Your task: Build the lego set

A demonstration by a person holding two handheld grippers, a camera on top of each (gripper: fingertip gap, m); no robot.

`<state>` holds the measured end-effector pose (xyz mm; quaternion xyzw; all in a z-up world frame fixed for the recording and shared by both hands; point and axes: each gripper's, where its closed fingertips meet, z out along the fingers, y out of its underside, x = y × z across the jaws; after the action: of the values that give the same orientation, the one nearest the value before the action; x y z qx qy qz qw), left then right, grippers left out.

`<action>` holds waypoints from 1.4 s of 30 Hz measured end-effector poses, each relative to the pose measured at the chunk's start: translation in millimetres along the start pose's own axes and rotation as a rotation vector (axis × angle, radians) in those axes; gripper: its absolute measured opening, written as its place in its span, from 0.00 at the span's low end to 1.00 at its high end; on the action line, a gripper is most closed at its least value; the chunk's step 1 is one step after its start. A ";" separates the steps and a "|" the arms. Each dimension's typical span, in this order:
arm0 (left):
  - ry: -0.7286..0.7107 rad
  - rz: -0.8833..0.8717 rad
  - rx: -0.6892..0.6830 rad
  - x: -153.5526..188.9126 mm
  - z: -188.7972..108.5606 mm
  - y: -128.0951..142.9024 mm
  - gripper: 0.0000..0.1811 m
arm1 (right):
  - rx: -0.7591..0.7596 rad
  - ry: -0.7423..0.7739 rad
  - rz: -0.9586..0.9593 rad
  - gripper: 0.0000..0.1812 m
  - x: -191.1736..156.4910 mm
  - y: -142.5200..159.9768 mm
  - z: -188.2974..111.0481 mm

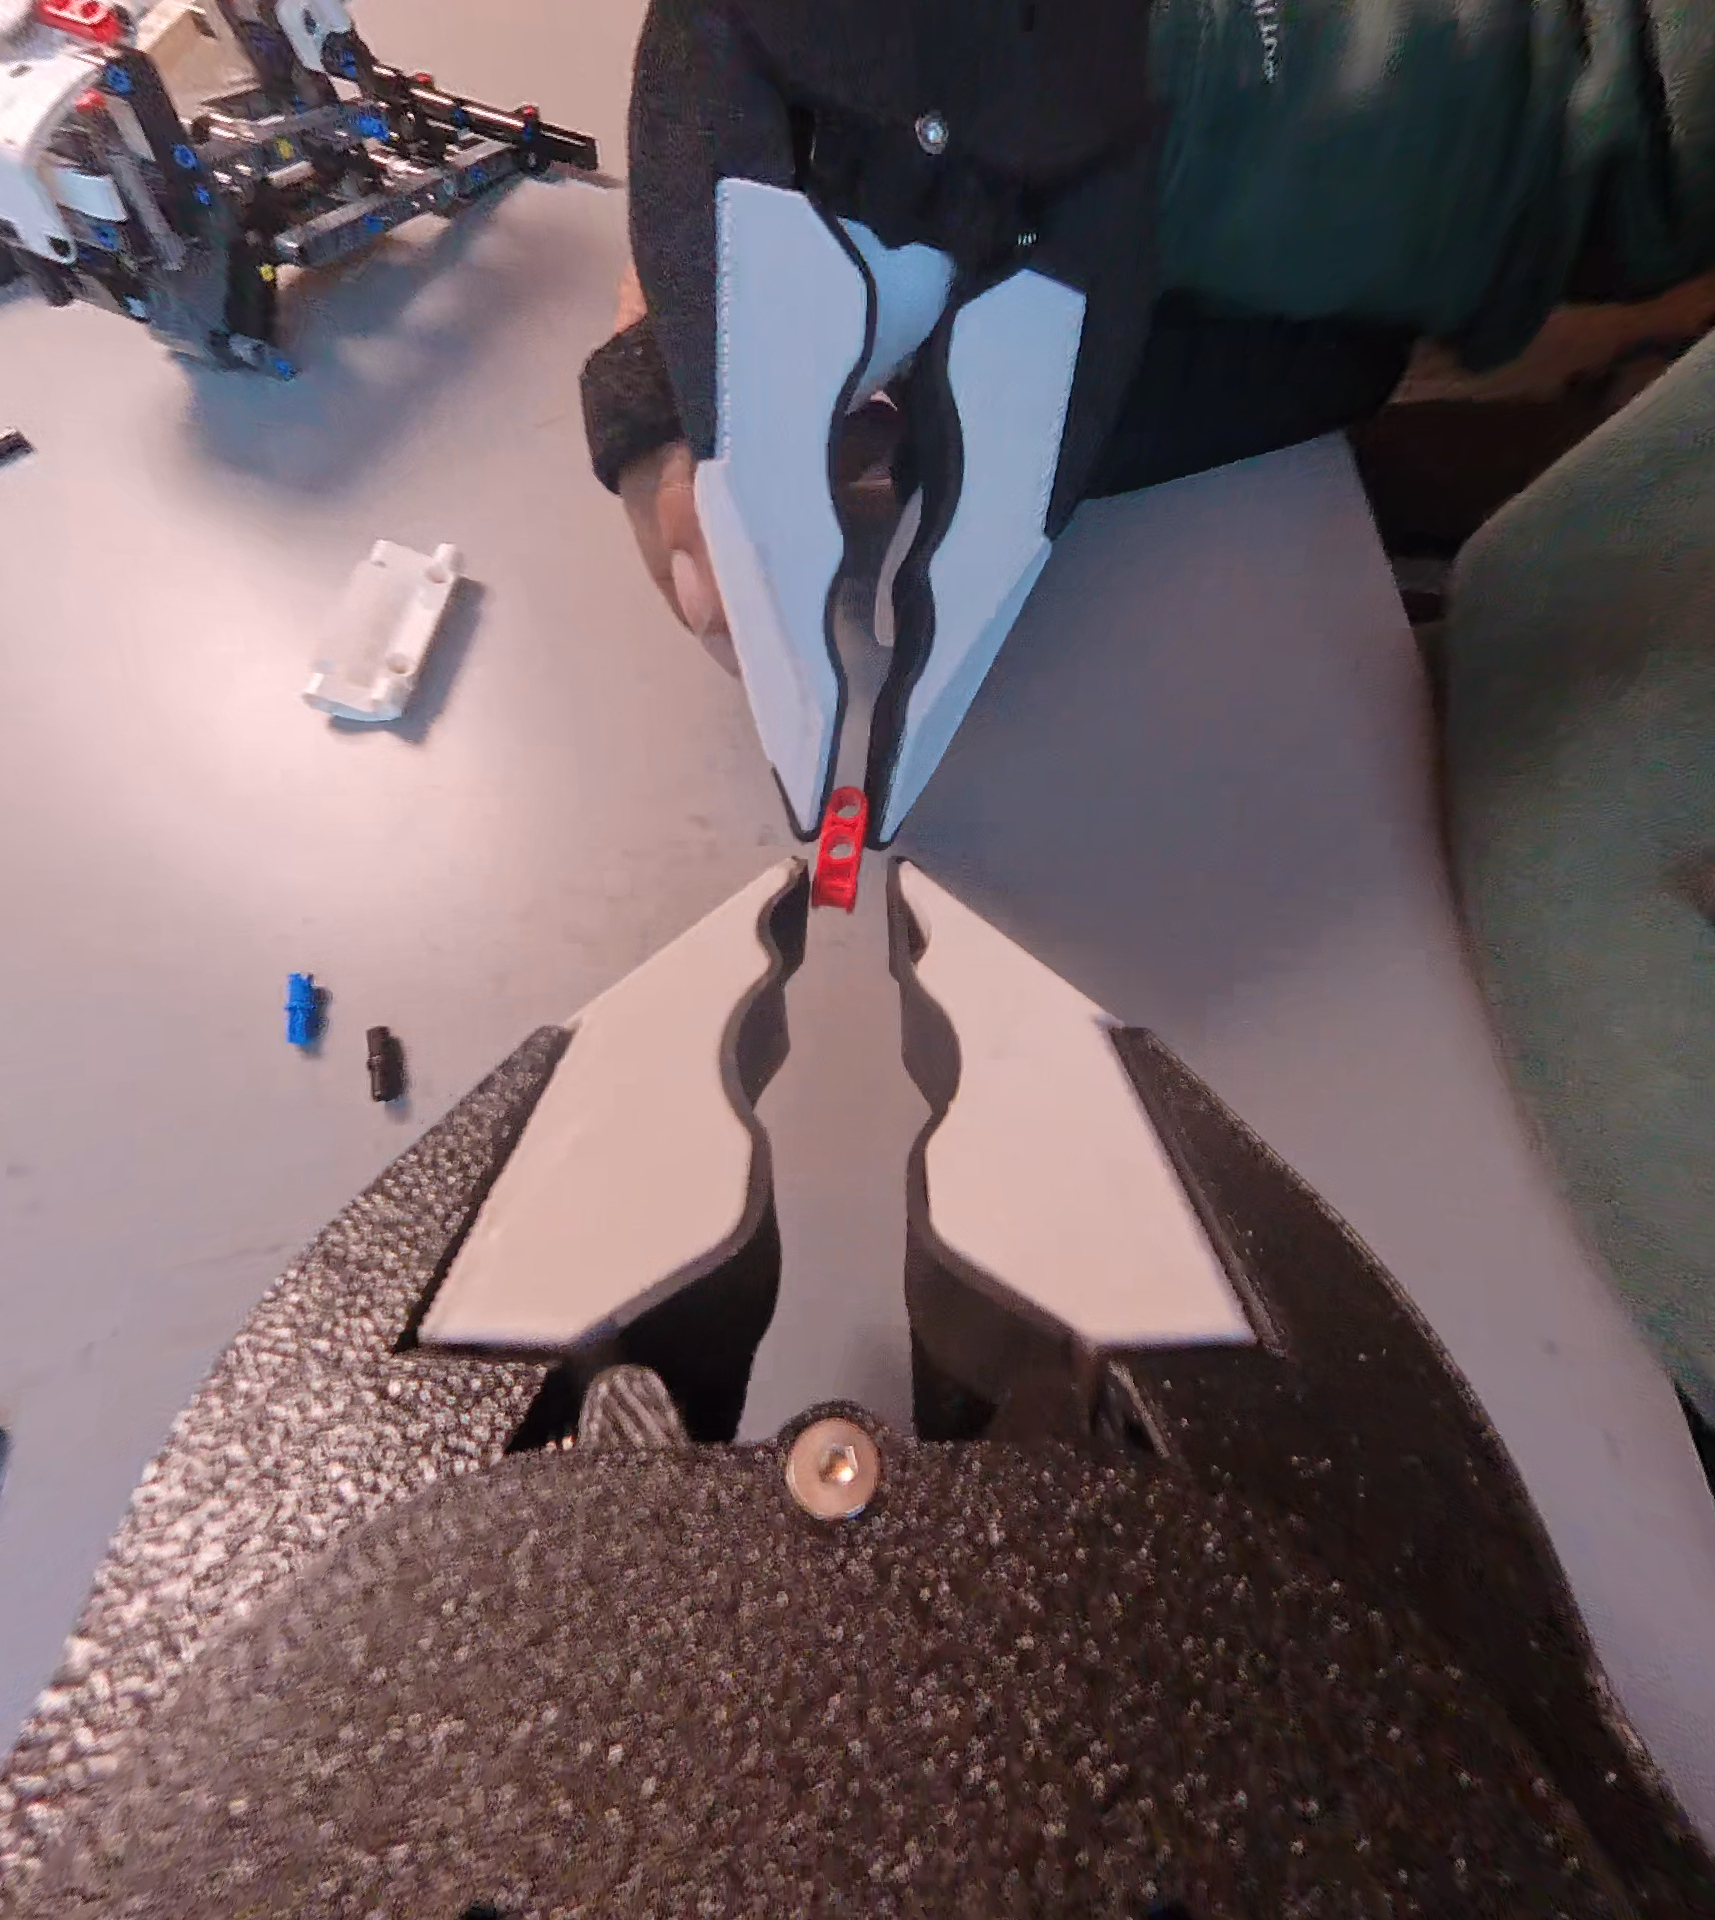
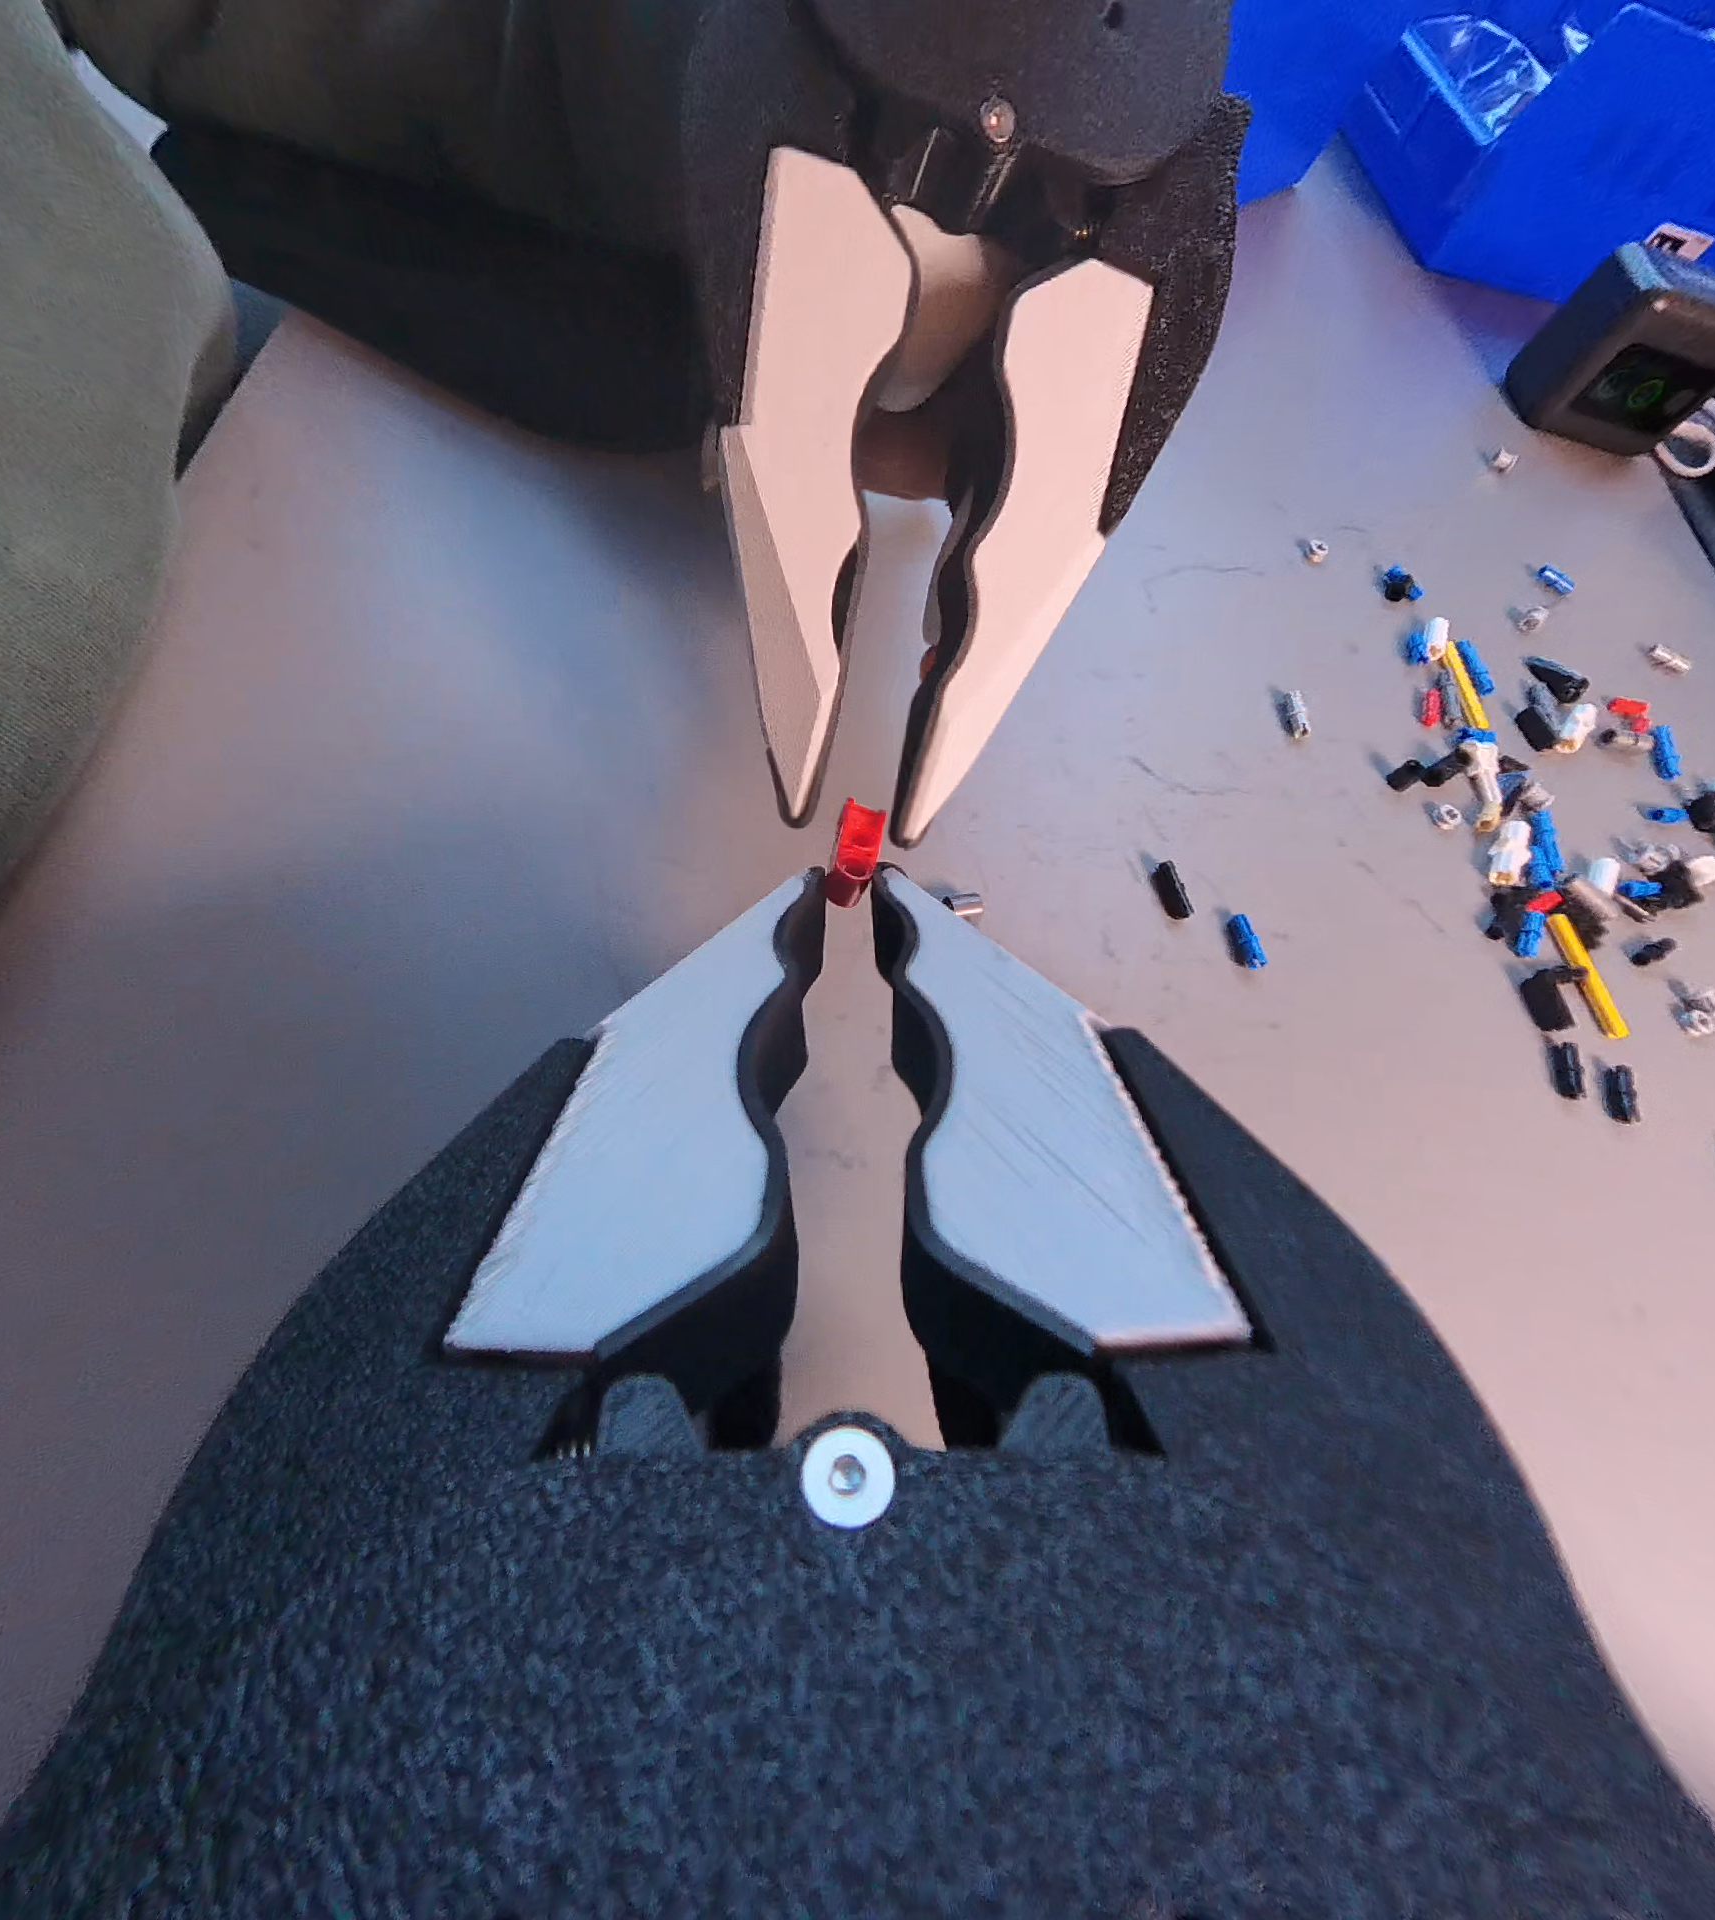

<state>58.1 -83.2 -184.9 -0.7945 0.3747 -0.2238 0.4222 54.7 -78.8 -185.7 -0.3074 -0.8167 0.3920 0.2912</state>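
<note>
A small red lego connector with round holes [image 1: 840,857] is held above the grey table [image 1: 209,831], between two grippers that meet tip to tip. My right gripper [image 2: 848,883] is shut on its near end [image 2: 855,842]. In the left wrist view it comes in from the top [image 1: 845,826]. My left gripper [image 1: 845,878] is open, with its tips on either side of the connector's other end and a small gap on each side. It also shows in the right wrist view [image 2: 851,826], fingers apart.
A partly built black, grey and white lego vehicle [image 1: 105,156] stands at the far left. A white panel [image 1: 385,634], a blue pin [image 1: 304,1006] and a black pin [image 1: 382,1062] lie loose. A pile of small pieces [image 2: 1539,810], blue bins [image 2: 1611,135] and a black device [image 2: 1642,353] sit to the right. A green sleeve [image 1: 1455,156] is behind. Left tips and right tips are each some 10 cm from the black pin [image 1: 382,1062]. The right camera catches it too, in the right wrist view [image 2: 1174,885].
</note>
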 end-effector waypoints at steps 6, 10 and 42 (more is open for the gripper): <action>-0.058 0.023 -0.175 -0.4 12.4 24.0 0.04 | -0.127 -0.025 0.017 0.07 -5.3 23.0 9.9; -0.095 0.004 -0.254 -1.8 14.7 33.6 0.04 | -0.136 -0.040 0.167 0.15 8.8 23.9 3.5; -0.264 -0.498 0.106 -86.9 -47.8 20.6 0.05 | -0.021 0.298 -0.084 0.00 57.7 -5.9 -7.7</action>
<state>-36.2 -46.6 -179.6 -0.8612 0.0977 -0.2346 0.4401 21.6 -36.1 -163.2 -0.3307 -0.7808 0.3208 0.4220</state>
